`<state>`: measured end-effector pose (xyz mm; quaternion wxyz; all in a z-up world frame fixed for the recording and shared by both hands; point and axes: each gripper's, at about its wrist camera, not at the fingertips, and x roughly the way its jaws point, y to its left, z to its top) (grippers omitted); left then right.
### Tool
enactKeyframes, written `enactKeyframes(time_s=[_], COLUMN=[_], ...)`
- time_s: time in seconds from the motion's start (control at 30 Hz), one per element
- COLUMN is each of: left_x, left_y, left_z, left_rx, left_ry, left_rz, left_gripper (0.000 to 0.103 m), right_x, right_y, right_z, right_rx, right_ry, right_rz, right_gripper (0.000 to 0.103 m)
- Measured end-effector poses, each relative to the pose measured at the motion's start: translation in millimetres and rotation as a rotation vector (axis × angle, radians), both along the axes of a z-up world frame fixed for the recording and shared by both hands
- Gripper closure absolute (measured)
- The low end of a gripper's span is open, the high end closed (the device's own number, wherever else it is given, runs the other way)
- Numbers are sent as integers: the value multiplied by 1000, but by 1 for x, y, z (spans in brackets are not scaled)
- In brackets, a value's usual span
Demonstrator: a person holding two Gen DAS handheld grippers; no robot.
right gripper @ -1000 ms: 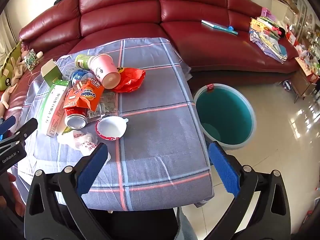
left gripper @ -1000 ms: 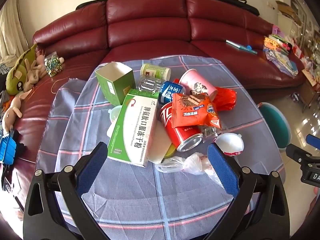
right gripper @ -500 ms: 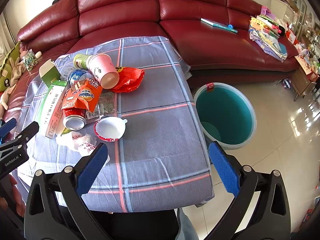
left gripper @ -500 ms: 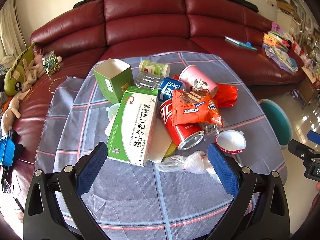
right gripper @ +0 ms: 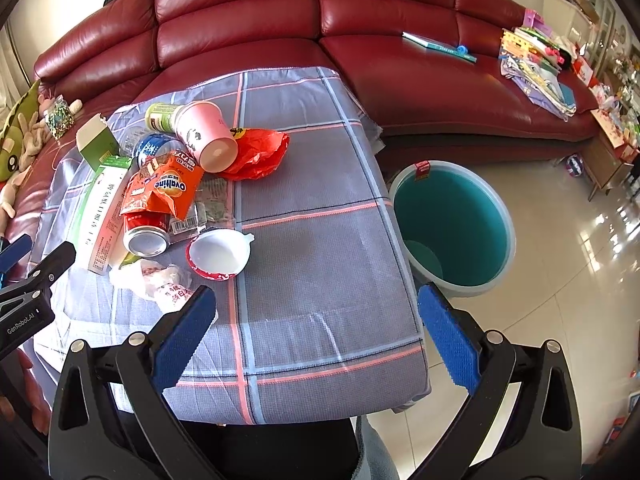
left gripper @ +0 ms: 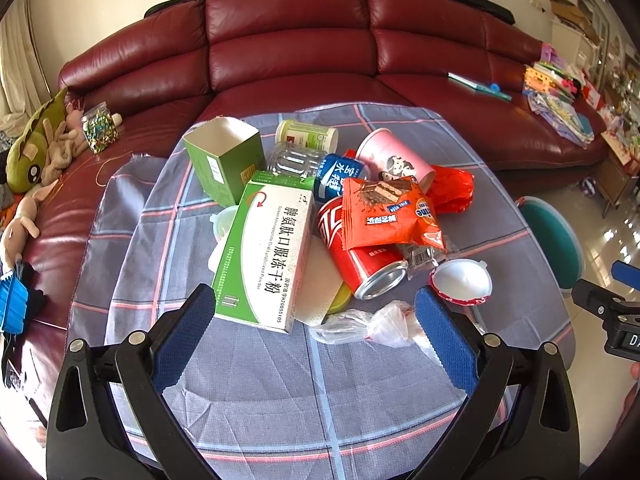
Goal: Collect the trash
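A pile of trash lies on the checked tablecloth (left gripper: 280,392): a green-and-white medicine box (left gripper: 266,250), a red can (left gripper: 360,256), an orange Ovaltine wrapper (left gripper: 386,212), a pink cup (left gripper: 394,162), a red plastic bag (left gripper: 450,188), a white yoghurt cup (left gripper: 460,280), a crumpled clear bag (left gripper: 372,322) and an open green carton (left gripper: 226,158). My left gripper (left gripper: 316,330) is open, just in front of the pile, above the clear bag. My right gripper (right gripper: 316,330) is open and empty over the table's near right corner. The teal bin (right gripper: 452,224) stands on the floor to the right of the table.
A dark red leather sofa (left gripper: 288,52) wraps round the back and left of the table. Stuffed toys (left gripper: 36,152) lie at its left end, books and papers (right gripper: 536,68) at its right end. Shiny tiled floor (right gripper: 560,300) lies to the right.
My left gripper has edged a little closer to the pile. The right gripper has barely moved. Both stay open and no item has shifted.
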<state>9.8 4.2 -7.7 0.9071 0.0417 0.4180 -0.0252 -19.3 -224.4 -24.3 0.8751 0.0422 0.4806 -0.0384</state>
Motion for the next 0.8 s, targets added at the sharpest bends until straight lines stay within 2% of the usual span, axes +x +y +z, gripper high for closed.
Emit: enactKeyframes(time_s=[0.53, 0.8], left_x=[2, 13], left_y=[9, 41], left_z=[-3, -18], left_rx=[-11, -28], left_ry=[4, 28], left_rz=[2, 24], left_gripper=[3, 3], right_x=[3, 12], right_y=[2, 6], right_z=[-5, -15], right_rx=[-1, 18], right_ry=[19, 54], right_rz=[-1, 15], right_gripper=[6, 6])
